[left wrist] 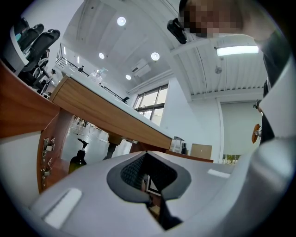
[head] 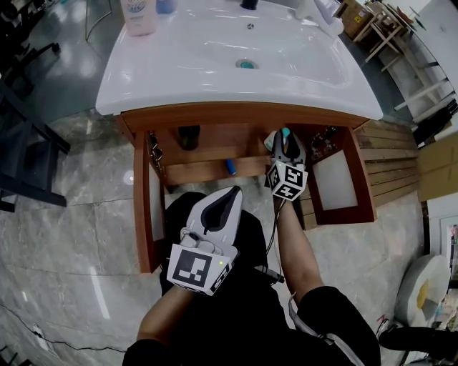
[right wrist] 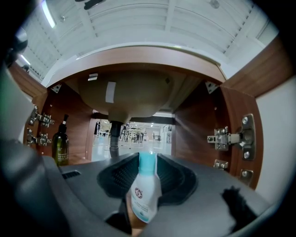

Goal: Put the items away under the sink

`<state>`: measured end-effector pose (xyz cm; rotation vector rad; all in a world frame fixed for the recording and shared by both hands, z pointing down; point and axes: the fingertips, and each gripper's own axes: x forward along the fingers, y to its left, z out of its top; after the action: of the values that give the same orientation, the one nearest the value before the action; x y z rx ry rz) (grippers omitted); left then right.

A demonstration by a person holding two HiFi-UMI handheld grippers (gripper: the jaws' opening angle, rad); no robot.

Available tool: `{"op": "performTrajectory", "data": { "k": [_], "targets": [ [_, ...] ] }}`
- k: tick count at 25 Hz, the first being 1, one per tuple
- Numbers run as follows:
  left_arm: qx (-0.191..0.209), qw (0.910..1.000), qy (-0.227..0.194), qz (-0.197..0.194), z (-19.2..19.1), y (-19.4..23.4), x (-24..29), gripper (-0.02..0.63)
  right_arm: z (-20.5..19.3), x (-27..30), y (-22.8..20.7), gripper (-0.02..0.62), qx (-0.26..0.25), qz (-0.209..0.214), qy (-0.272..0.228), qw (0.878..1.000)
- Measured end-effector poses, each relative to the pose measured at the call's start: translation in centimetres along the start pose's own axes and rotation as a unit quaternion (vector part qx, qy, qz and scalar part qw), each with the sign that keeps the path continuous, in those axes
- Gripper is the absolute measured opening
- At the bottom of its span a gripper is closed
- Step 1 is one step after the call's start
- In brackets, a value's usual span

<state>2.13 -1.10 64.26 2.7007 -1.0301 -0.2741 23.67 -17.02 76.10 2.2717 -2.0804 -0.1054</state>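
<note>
Bottle (right wrist: 145, 194), white with a teal cap, lies along the jaws of the right hand-held gripper (head: 285, 141), cap toward the tips. The jaws stand wide and pinch it by its sides, just inside the open front of the cabinet (head: 215, 114) under the sink (head: 179, 64). Both cabinet doors hang open, the left door (head: 143, 207) and the right door (head: 343, 182) swung out over the floor, with metal hinges (right wrist: 231, 137) showing on the right inner wall. Inside, a dark pump bottle (right wrist: 60, 144) stands upright at the left wall, a small blue item (head: 230, 166) lies on the cabinet's wooden bottom, and the grey drain pipe (right wrist: 114, 134) drops from the underside of the basin; the cabinet has no back, so the room shows through behind the pipe. The left hand-held gripper (head: 235, 191) hangs lower and nearer the person, well short of the cabinet, its jaws pressed together at the tips with nothing between them. On the white sink top a pale bottle (head: 138, 16) stands at the far left rim, and a teal drain plug (head: 245, 64) sits in the middle of the basin. The floor (head: 71, 214) is glossy grey marble-look tile. Pale wooden frames (head: 401, 43) are stacked to the right, and dark office chairs (left wrist: 34, 39) stand to the left under round ceiling lights (left wrist: 121, 21).
</note>
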Motion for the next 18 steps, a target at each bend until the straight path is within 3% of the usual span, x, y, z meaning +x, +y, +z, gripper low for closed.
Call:
{"op": "performTrajectory", "data": {
  "k": [11, 18],
  "targets": [
    [0.001, 1.0, 0.0, 0.003, 0.1, -0.1, -0.2, 0.007, 0.7, -1.3, 0.2, 0.138, 0.011, 0.001, -0.011, 1.0],
    [0.0, 1.0, 0.005, -0.006, -0.4, -1.0, 0.0, 0.006, 3.3, -3.6, 1.1, 0.143, 0.021, 0.017, -0.035, 0.999]
  ]
}}
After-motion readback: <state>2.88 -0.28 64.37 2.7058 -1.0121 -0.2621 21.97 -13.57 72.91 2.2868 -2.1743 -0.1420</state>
